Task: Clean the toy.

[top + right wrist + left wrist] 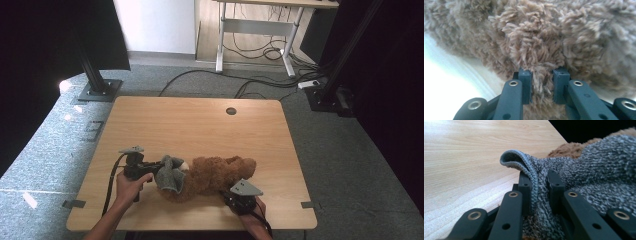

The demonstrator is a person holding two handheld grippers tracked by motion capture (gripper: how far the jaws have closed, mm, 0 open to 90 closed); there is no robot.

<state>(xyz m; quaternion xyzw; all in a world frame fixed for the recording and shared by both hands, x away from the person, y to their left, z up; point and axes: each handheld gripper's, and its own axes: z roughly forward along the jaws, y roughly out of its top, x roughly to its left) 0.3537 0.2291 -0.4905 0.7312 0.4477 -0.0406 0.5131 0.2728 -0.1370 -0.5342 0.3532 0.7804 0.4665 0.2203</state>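
A brown plush teddy bear (215,175) lies on its side on the wooden table (200,120), near the front edge. A grey knitted cloth (171,174) is draped over its left end. My left gripper (154,169) comes in from the left, shut on a fold of that grey cloth (541,187), whose ribbed hem curls up between the jaws. From the front right my right gripper (231,192) is shut on a tuft of the bear's fur (541,75). Brown fur (566,148) shows behind the cloth in the left gripper view.
The table has a round cable hole (231,111) near its far edge. Black stand posts (95,75) rise at the far left and far right on the grey floor. A white desk frame (250,30) and cables lie beyond the table.
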